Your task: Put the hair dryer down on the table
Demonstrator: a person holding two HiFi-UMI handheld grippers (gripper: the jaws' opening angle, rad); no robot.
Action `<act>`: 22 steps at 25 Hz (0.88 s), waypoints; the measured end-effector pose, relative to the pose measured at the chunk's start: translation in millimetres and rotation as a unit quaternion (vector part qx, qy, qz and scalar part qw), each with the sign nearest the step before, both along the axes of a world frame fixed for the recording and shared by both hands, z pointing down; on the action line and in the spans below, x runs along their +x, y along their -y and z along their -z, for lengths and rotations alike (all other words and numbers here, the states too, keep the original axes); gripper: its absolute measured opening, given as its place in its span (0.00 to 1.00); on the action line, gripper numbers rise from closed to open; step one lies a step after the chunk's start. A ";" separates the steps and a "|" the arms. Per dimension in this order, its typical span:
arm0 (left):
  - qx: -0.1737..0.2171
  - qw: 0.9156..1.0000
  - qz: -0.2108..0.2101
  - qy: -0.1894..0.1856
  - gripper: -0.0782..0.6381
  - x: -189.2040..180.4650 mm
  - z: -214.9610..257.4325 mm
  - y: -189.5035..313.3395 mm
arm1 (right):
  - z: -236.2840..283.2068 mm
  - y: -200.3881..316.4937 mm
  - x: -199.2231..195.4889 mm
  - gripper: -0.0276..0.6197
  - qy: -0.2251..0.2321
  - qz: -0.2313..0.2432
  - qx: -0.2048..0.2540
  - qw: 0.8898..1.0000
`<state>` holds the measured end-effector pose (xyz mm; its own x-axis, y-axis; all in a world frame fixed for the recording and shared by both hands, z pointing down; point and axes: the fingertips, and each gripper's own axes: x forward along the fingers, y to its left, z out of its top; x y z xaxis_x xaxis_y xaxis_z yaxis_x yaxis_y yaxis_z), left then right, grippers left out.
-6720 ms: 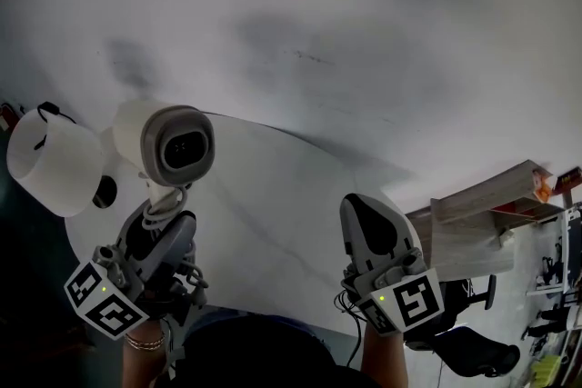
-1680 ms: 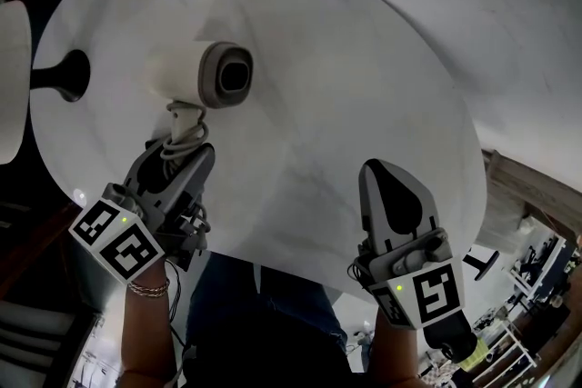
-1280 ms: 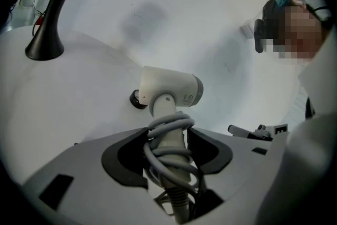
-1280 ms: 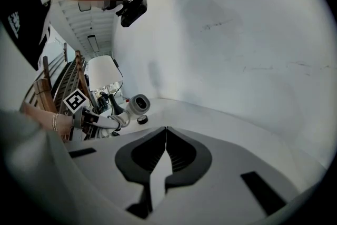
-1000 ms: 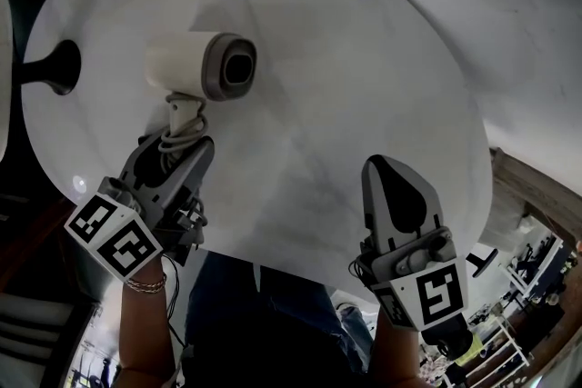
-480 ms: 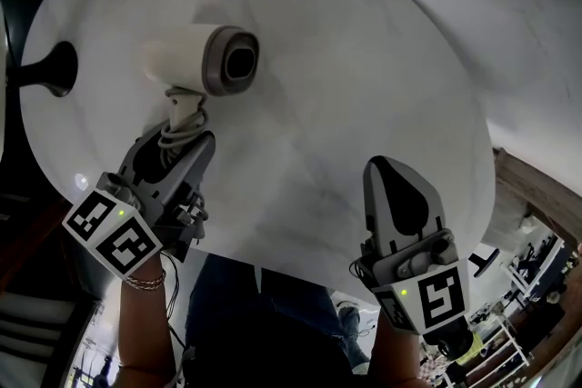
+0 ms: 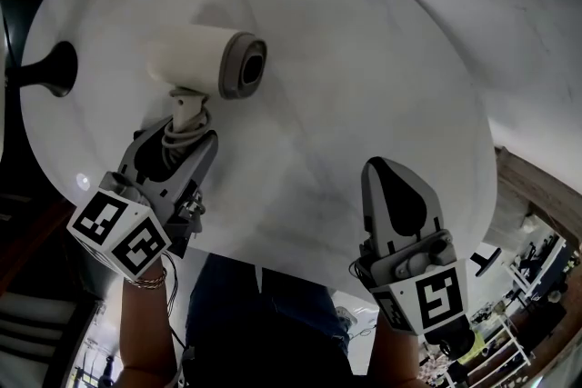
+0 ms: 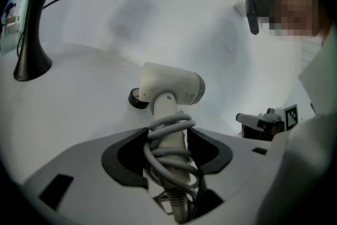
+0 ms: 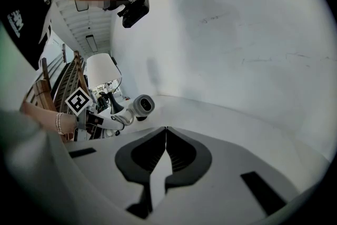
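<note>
Head view: the white, grey-nozzled hair dryer (image 7: 205, 61) is held over the round white counter (image 7: 382, 59) by the left gripper (image 7: 177, 139). Left gripper view: its cord-wrapped handle is clamped between the jaws. Right gripper view: the right gripper (image 9: 166, 131) is seen with jaws pressed together, empty.

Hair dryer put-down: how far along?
Done: the hair dryer is over the table. In hand: the left gripper is shut on its cord-wrapped handle, seemingly clear of the surface. Left: lower it, release. The right gripper is shut, empty.
</note>
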<state>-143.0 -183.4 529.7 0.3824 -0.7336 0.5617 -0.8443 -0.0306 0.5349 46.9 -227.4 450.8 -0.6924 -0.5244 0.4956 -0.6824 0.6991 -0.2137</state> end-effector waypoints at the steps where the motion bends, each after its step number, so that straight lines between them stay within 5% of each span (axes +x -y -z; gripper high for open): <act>1: -0.001 1.000 -0.003 0.006 0.45 0.3 -1.0 -0.1 | -0.3 -0.6 -0.3 0.07 0.000 0.000 0.000 1.000; 22: -0.008 0.998 -0.033 0.059 0.45 5.8 -7.7 2.1 | -2.5 -3.8 0.6 0.07 0.006 -0.005 -0.004 1.000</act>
